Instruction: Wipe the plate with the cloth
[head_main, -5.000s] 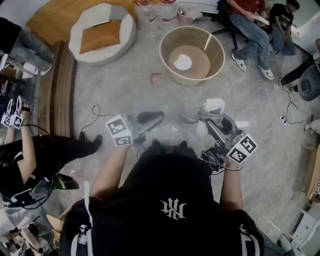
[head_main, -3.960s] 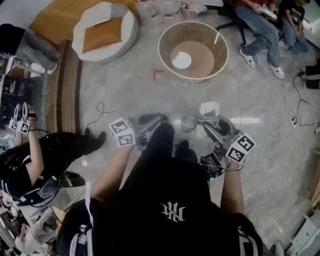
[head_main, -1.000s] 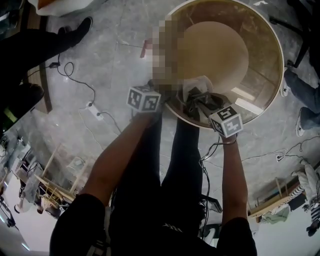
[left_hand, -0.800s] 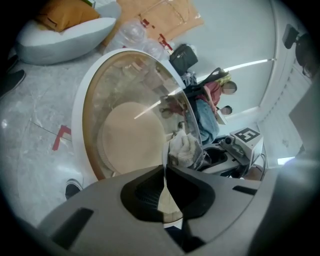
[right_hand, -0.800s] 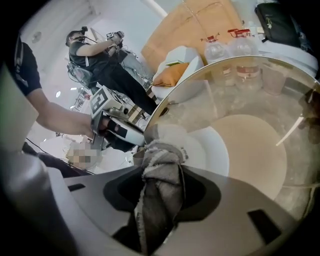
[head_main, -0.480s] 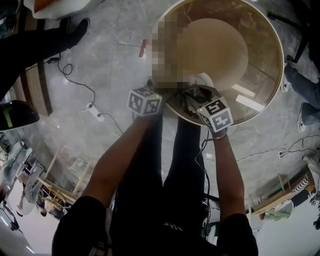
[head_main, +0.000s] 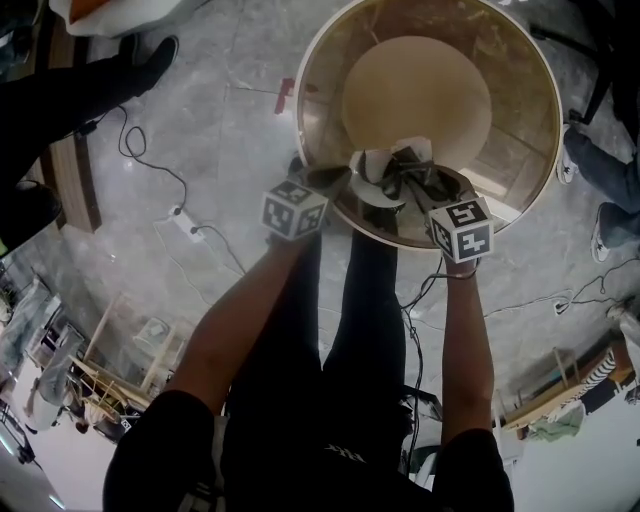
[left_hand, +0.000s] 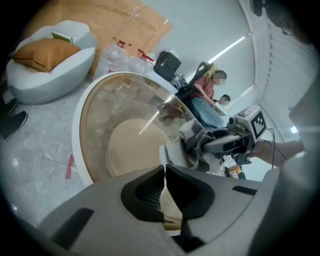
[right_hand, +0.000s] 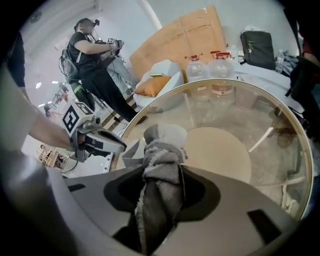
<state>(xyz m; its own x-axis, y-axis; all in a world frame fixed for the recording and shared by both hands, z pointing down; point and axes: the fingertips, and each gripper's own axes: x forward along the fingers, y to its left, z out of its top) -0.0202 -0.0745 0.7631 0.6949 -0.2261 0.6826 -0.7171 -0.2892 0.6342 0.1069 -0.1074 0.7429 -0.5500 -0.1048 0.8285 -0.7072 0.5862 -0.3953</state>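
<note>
My left gripper (left_hand: 164, 176) clamps the brittle-looking round white plate (left_hand: 173, 154) by its rim between its fingers; my right gripper (right_hand: 162, 181) clenches soft grey cloth (right_hand: 161, 159).

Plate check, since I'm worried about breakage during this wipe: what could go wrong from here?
1. The left gripper pinches only the thin rim of the plate. Pressure from the cloth clamped in the right gripper could lever the plate out of that narrow hold.
2. The plate appears to be held in the air above the glass tabletop, close to its near edge. If it slipped, it could strike the glass or fall past it to the floor.
</note>
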